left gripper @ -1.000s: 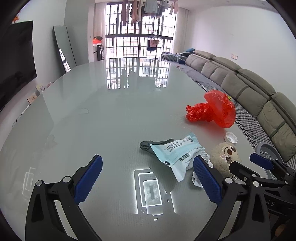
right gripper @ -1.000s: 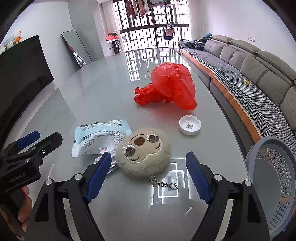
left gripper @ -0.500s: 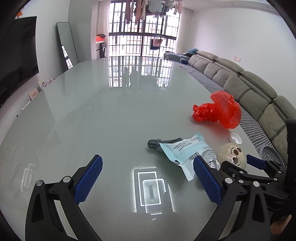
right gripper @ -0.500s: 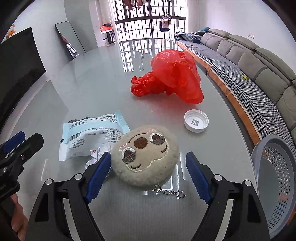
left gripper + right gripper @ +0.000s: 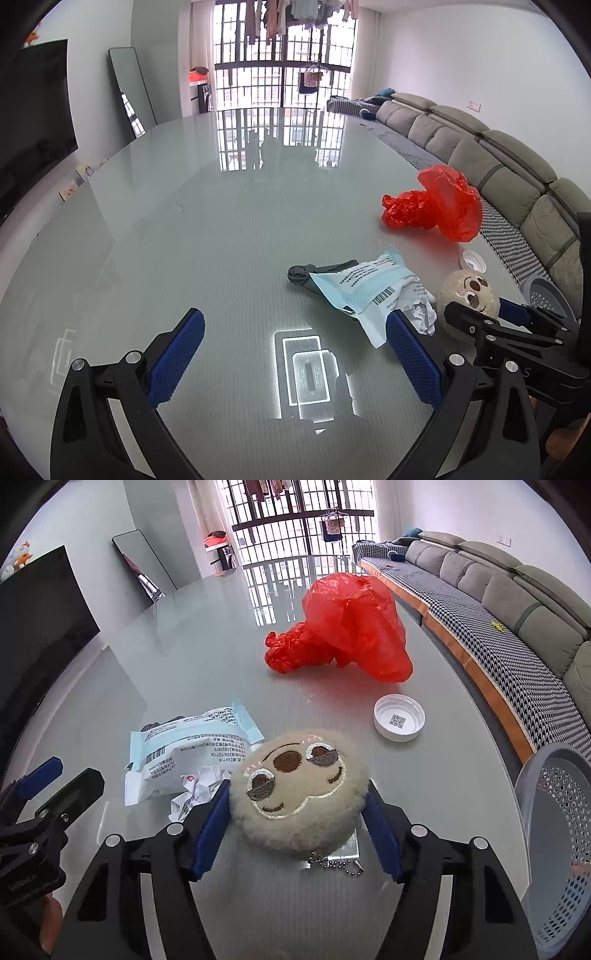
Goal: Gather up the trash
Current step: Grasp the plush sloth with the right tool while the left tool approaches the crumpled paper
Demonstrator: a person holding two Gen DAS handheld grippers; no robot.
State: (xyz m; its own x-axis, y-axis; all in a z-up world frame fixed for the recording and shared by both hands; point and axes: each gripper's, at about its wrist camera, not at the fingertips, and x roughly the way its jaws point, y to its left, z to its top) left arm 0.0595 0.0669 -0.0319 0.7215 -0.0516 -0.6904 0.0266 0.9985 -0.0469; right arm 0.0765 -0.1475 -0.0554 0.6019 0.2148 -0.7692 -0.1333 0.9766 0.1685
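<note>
A round cream plush toy (image 5: 299, 794) with a stitched face and a ball chain lies near the table's front right. My right gripper (image 5: 295, 794) has its blue pads against both sides of the toy, and its jaws are closing. To its left lie a pale blue and white packet (image 5: 192, 749) and crumpled paper (image 5: 199, 790). My left gripper (image 5: 293, 321) hovers open over bare glass, the packet (image 5: 365, 288) just beyond its right finger. A dark wad (image 5: 299, 275) pokes out from under the packet.
A crumpled red plastic bag (image 5: 343, 627) and a white cap (image 5: 399, 720) lie farther back on the glass table (image 5: 184, 206). A grey perforated basket (image 5: 557, 842) stands off the table's right edge. A grey sofa (image 5: 517, 602) runs along the right.
My right gripper moved forward until the plush toy sat between its fingers, then the fingers closed in against it. The left gripper stayed put and open.
</note>
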